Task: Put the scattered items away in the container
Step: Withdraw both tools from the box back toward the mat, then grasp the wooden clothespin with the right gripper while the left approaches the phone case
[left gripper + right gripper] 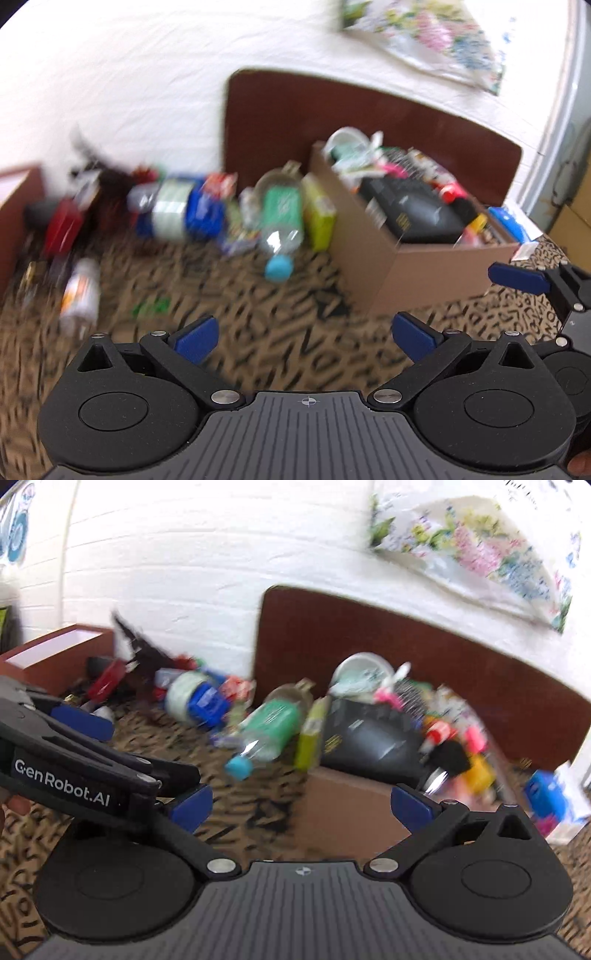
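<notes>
Both grippers' jaws gape empty (one cardboard box (pixel 388 273), two bottles lying).

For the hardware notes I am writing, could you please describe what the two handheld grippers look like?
Both the left gripper and right gripper are matte black, with a ribbed grey centre panel, two round black discs, silver pivot pins and blue pads on the fingers. White "GenRobot.AI" lettering marks the left one's side.

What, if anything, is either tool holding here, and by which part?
Nothing. The left tool and right tool are both open and empty above the patterned cloth.
</notes>
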Demonstrator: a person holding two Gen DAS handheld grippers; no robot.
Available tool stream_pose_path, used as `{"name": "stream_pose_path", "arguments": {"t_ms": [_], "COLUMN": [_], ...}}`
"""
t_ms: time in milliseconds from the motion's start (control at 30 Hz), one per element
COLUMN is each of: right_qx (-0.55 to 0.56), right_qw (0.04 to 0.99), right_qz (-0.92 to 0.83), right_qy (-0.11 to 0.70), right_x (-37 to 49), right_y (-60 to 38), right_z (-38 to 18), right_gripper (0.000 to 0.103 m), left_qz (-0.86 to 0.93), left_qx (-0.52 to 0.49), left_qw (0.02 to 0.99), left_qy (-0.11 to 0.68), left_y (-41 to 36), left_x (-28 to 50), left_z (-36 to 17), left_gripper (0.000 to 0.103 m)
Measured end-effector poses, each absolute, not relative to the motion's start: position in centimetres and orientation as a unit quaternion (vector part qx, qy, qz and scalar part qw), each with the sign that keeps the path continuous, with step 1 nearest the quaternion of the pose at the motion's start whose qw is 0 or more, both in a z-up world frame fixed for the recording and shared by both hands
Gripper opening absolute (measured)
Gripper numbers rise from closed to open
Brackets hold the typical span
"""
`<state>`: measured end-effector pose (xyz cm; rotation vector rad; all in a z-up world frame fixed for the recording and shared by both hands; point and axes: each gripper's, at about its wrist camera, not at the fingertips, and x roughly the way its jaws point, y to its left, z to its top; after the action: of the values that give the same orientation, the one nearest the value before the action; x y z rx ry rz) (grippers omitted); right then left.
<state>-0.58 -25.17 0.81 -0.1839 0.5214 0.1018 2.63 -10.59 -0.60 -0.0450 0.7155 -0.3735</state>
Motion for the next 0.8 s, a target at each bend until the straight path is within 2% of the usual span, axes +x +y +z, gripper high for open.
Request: {"name": "stream_pose_path", "arguments": {"t_ms": [400,733,800], "right_qx": [-0.060,-0.063,-0.060], "right_qw": [0.935,0.928,0.927], "right_qz": [0.135,0.159,0.165], "right_qy": [0.323,0.332,0.333], "right_x": [-2.4,-1.0,-0.3], "right_y": [-19.0,-16.1,-15.7], "right_z": [-5.2,-6.2,-6.4], "right_gripper": [0.102,0.102,0.101], "left_qz": [-0.101,-0.108,-0.110], "left_qx": [-0.074,-0.062,-0.063], "left_qw": [0.897,0.902,0.899], "left_qy": [0.423,0.413,0.420], "left_y": [-2.2,-0.4,-0.3], "left_x": [1.5,4.9,5.6], "left_z": [-6.6,-6.6,-6.9], "left_gripper": [0.103,0.092,0.085]}}
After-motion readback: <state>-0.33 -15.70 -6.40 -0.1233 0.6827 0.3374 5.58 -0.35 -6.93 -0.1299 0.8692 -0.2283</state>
